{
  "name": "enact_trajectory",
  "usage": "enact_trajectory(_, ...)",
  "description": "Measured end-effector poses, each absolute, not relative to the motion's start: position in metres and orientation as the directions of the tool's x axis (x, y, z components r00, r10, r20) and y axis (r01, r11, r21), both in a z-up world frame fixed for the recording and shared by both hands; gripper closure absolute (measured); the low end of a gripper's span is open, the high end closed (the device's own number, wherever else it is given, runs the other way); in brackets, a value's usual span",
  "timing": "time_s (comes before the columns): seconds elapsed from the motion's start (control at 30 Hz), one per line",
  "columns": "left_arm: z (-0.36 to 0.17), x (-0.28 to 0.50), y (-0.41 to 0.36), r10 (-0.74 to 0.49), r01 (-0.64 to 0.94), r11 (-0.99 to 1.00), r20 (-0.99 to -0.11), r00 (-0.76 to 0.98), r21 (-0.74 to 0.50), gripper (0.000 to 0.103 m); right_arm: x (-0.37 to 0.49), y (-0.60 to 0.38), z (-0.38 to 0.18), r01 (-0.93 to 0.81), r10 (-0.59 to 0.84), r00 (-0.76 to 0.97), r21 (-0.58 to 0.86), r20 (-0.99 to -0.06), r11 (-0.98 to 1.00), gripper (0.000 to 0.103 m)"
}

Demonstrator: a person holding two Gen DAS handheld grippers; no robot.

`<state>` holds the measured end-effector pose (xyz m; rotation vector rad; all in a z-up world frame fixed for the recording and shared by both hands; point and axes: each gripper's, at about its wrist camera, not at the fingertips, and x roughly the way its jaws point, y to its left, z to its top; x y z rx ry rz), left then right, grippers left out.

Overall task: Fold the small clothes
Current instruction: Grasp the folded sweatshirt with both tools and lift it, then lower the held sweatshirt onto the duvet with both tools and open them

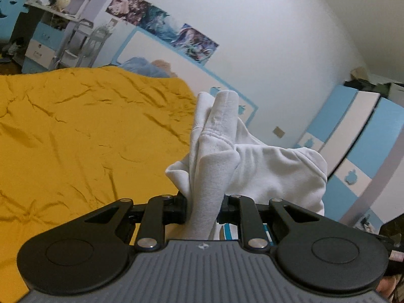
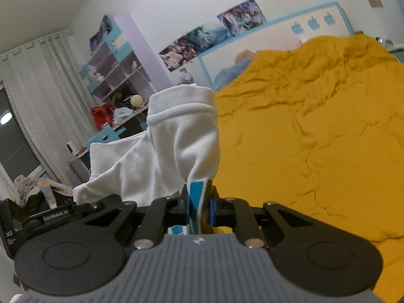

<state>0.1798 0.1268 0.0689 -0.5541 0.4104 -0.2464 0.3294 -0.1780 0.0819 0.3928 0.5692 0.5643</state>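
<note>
A bed covered by a rumpled mustard-yellow bedspread (image 1: 75, 131) fills most of both views; behind it stands a white headboard (image 1: 164, 58) edged in blue, with blue apple cut-outs (image 2: 313, 24); a row of posters (image 1: 161, 25) hangs on the white wall (image 1: 277, 38) above it; a blue-and-white wardrobe (image 1: 353, 131) stands to one side; open lilac shelving (image 2: 118, 68), cluttered with small objects, stands on the other; pale curtains (image 2: 43, 96) hang beside a dark window (image 2: 12, 139) that reflects a round lamp.
</note>
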Motion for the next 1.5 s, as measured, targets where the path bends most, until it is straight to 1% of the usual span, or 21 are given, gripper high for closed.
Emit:
enact_trajectory(0.1, 0.082, 0.158, 0.117, -0.368, 0.142, 0.816, -0.312, 0.876, -0.561, 0.082, 0.291, -0.194, 0.104, -0.412, 0.598, 0.698, 0.462, -0.393, 0.785, 0.094)
enact_trajectory(0.27, 0.088, 0.128, 0.105, -0.425, 0.185, 0.808, -0.338, 0.840, -0.559, 0.082, 0.232, -0.228, 0.122, -0.415, 0.610, 0.683, 0.473, -0.402, 0.777, 0.094)
enact_trajectory(0.37, 0.081, 0.121, 0.100, -0.453, 0.196, 0.806, -0.369, 0.811, -0.559, 0.082, 0.205, -0.244, 0.125, -0.406, 0.607, 0.674, 0.476, -0.420, 0.780, 0.094)
enact_trajectory(0.47, 0.065, 0.130, 0.096, -0.468, 0.184, 0.807, -0.417, 0.779, -0.561, 0.082, 0.192, -0.253, 0.113, -0.373, 0.596, 0.661, 0.490, -0.456, 0.788, 0.094)
enact_trajectory(0.67, 0.016, 0.168, 0.098, -0.479, 0.128, 0.813, -0.527, 0.702, -0.569, 0.082, 0.217, -0.254, 0.058, -0.278, 0.555, 0.617, 0.505, -0.558, 0.817, 0.094)
enact_trajectory(0.8, -0.009, 0.200, 0.105, -0.485, 0.105, 0.818, -0.580, 0.654, -0.565, 0.081, 0.246, -0.248, 0.029, -0.243, 0.546, 0.590, 0.514, -0.595, 0.822, 0.094)
enact_trajectory(1.0, -0.053, 0.235, 0.108, -0.478, 0.067, 0.844, -0.689, 0.545, -0.533, 0.080, 0.299, -0.234, -0.017, -0.180, 0.518, 0.527, 0.508, -0.673, 0.842, 0.094)
enact_trajectory(1.1, -0.075, 0.248, 0.108, -0.454, 0.051, 0.868, -0.745, 0.489, -0.495, 0.076, 0.318, -0.228, -0.041, -0.149, 0.506, 0.489, 0.503, -0.711, 0.851, 0.094)
enact_trajectory(1.2, -0.090, 0.255, 0.110, -0.432, 0.034, 0.883, -0.781, 0.451, -0.469, 0.067, 0.330, -0.228, -0.065, -0.113, 0.485, 0.455, 0.492, -0.747, 0.863, 0.094)
enact_trajectory(1.23, -0.093, 0.257, 0.114, -0.436, 0.031, 0.880, -0.782, 0.445, -0.473, 0.062, 0.334, -0.228, -0.072, -0.100, 0.481, 0.446, 0.492, -0.755, 0.865, 0.094)
enact_trajectory(1.27, -0.096, 0.256, 0.118, -0.442, 0.031, 0.877, -0.780, 0.443, -0.479, 0.060, 0.337, -0.229, -0.079, -0.087, 0.480, 0.436, 0.495, -0.761, 0.865, 0.094)
enact_trajectory(1.4, -0.093, 0.255, 0.133, -0.420, 0.029, 0.887, -0.781, 0.462, -0.460, 0.054, 0.345, -0.233, -0.096, -0.053, 0.477, 0.408, 0.502, -0.778, 0.863, 0.094)
enact_trajectory(1.47, -0.093, 0.254, 0.139, -0.407, 0.020, 0.893, -0.786, 0.466, -0.450, 0.050, 0.344, -0.234, -0.097, -0.046, 0.477, 0.405, 0.504, -0.780, 0.863, 0.092)
enact_trajectory(1.5, -0.093, 0.255, 0.140, -0.405, 0.019, 0.893, -0.786, 0.467, -0.449, 0.050, 0.344, -0.236, -0.097, -0.042, 0.475, 0.407, 0.503, -0.781, 0.863, 0.089)
